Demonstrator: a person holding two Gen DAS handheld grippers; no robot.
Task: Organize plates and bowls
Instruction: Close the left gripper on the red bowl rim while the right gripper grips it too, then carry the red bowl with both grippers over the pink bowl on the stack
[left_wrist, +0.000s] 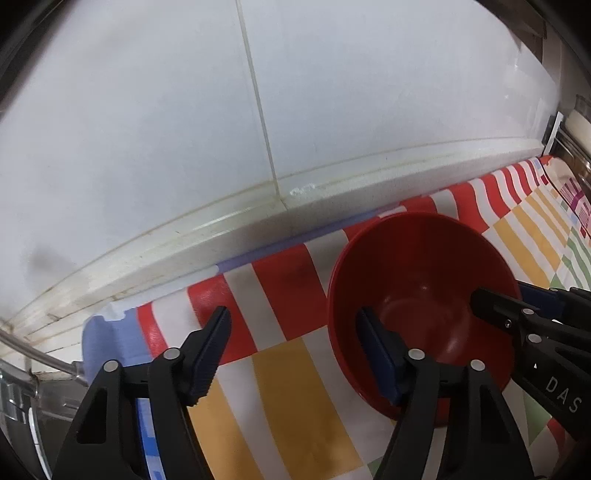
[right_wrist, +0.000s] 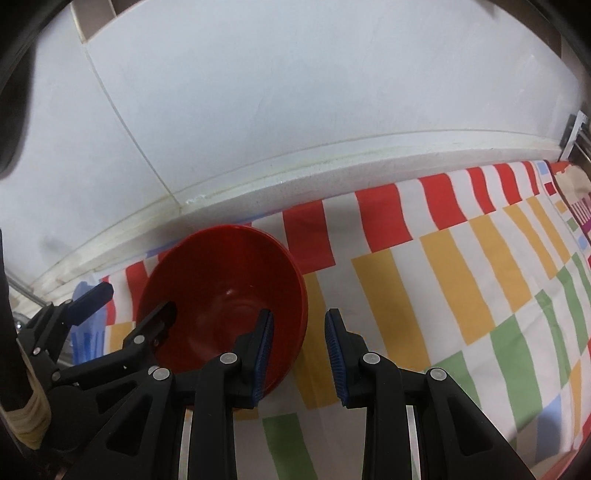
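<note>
My left gripper (left_wrist: 295, 350) is spread, one finger inside the red bowl (left_wrist: 421, 295) on the striped cloth (left_wrist: 288, 398); my right gripper (right_wrist: 299, 347) straddles its right rim, jaws apart.

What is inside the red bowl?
The red bowl holds no food or dishes, only one finger of each open gripper dipping inside; the left gripper's finger covers a small patch of its wall.

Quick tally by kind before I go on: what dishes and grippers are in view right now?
Red bowl: 1, though its doubled edge in the right wrist view may mean a nested stack.
Plates: 0 visible.
Grippers: 2, left gripper and right gripper, both open.
Striped tablecloth: 1.
Total: 4.
</note>
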